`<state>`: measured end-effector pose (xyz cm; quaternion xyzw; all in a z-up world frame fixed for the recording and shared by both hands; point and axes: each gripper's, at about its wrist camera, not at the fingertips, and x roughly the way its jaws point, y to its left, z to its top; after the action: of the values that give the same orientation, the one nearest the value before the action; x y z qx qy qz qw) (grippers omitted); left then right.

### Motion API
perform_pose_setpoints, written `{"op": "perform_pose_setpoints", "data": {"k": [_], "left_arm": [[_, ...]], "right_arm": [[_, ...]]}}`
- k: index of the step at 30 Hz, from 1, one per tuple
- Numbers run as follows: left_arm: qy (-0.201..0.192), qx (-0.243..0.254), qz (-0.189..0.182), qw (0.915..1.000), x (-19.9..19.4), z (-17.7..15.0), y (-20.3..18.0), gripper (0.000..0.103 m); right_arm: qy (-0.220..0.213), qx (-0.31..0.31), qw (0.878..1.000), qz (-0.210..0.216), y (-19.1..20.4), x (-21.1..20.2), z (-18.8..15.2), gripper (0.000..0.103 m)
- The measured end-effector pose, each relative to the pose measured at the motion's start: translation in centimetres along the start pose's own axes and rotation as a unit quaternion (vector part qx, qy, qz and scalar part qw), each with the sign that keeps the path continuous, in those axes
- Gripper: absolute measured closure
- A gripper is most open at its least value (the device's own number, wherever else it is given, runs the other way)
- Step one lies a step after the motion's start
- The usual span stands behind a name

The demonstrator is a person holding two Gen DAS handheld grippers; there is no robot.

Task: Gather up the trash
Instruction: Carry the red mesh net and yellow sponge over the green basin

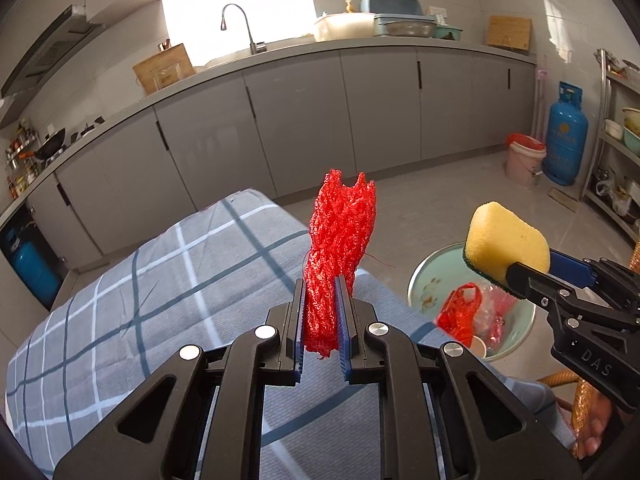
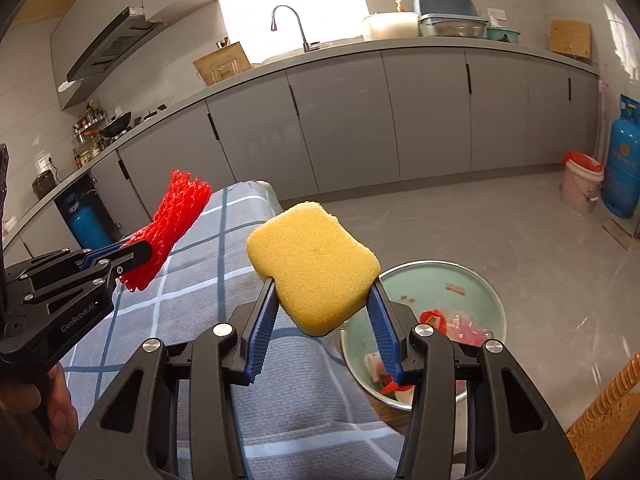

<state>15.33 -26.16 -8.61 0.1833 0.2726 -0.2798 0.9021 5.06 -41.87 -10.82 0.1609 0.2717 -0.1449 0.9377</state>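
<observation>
My left gripper [image 1: 320,292] is shut on a red foam net sleeve [image 1: 340,248], held upright above the checked tablecloth [image 1: 140,300]. It also shows in the right wrist view [image 2: 172,224] at the left. My right gripper [image 2: 324,300] is shut on a yellow sponge [image 2: 316,264] with a dark green underside, held above the table's right edge. In the left wrist view the sponge [image 1: 506,242] hangs over a pale green basin [image 1: 424,276] on the floor. The basin [image 2: 480,280] holds red plastic scraps [image 2: 460,326] and wrappers.
Grey kitchen cabinets [image 1: 300,112] and a counter with a sink tap [image 1: 240,24] run along the back. A blue gas cylinder [image 1: 566,136] and a pink bucket [image 1: 522,160] stand at the right. A wicker chair edge [image 2: 600,420] is at the lower right.
</observation>
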Motion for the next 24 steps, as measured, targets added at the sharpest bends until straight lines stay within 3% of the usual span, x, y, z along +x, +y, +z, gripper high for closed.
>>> {"op": "perform_pose_setpoints", "data": {"k": [24], "left_arm": [[-0.002,0.047,-0.042,0.9980,3.0,3.0,-7.4,0.088]], "right_arm": [[-0.009,0.048,0.997,-0.054,-7.8,-0.7,0.6,0.056]]}}
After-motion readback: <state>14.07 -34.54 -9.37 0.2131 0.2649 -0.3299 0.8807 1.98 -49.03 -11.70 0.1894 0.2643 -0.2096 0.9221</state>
